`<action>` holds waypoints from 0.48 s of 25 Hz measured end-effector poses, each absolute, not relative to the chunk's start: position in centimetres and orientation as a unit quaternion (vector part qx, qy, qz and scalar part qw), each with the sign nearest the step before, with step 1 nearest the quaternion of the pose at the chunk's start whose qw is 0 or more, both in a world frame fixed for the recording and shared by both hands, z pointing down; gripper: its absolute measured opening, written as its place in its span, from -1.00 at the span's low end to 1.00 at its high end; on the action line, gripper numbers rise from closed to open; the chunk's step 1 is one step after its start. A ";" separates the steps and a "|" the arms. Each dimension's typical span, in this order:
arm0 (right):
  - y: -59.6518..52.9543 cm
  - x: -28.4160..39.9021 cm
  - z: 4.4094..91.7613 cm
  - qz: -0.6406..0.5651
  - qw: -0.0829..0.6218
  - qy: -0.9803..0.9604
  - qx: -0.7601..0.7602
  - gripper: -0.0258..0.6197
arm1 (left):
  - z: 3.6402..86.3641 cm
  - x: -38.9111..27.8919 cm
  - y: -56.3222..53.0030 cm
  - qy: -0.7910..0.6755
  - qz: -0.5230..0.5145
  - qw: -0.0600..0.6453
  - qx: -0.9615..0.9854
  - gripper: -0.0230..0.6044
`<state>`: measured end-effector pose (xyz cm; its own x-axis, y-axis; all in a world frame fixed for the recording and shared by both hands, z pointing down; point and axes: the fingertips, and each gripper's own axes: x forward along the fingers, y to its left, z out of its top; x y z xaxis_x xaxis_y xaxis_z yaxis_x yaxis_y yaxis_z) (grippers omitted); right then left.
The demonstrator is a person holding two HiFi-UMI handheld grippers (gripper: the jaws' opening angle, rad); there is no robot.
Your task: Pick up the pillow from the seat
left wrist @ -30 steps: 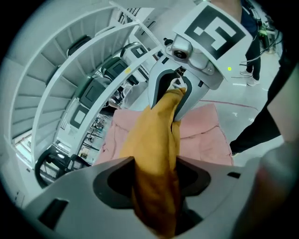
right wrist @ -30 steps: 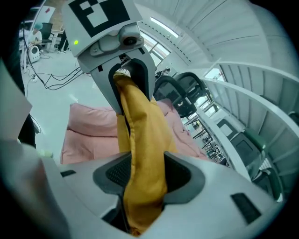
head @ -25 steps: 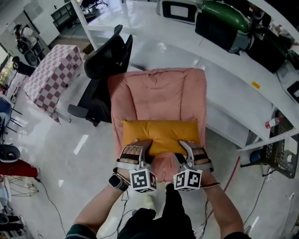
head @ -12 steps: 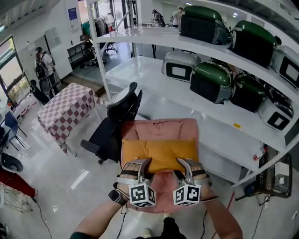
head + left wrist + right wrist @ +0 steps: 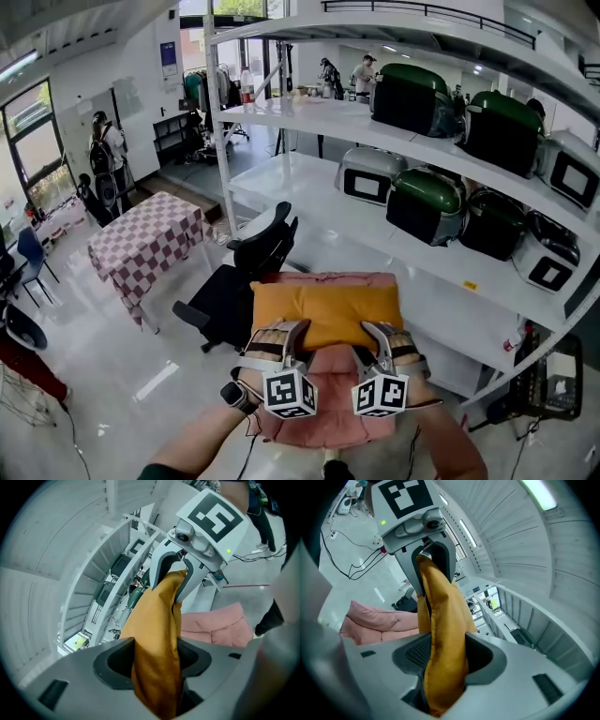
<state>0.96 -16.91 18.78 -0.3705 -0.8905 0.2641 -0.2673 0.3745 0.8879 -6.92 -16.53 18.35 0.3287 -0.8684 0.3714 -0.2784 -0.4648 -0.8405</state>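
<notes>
The mustard-yellow pillow hangs in the air above the pink padded seat, held level by its near edge. My left gripper is shut on the pillow's left part, the fabric squeezed between both jaws. My right gripper is shut on the pillow's right part in the same way. Each gripper view shows the other gripper clamped on the far end of the pillow. The pink seat lies below, and the pink seat shows in the right gripper view too.
A black office chair stands just left of the seat. White shelving holds green and grey cases behind. A checkered table sits at the left, with people in the background.
Both grippers have lifted the pillow up off the pink seat. The head view has tilted up, so the shelves and room now fill the picture.
</notes>
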 end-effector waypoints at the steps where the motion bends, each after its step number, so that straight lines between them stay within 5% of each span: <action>1: -16.9 0.8 18.2 -0.397 0.393 -0.728 0.398 -0.29 | 17.8 -7.1 -16.5 0.389 -0.429 0.345 -0.738 -0.15; 12: -16.5 0.0 13.1 -0.441 0.368 -0.711 0.406 -0.27 | 12.3 -8.0 -15.6 0.409 -0.411 0.374 -0.724 -0.15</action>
<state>0.04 -16.47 13.14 -0.3987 -0.9021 0.1650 -0.2537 0.2814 0.9255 -8.00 -15.64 12.35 0.3274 -0.8998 0.2883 -0.2854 -0.3851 -0.8776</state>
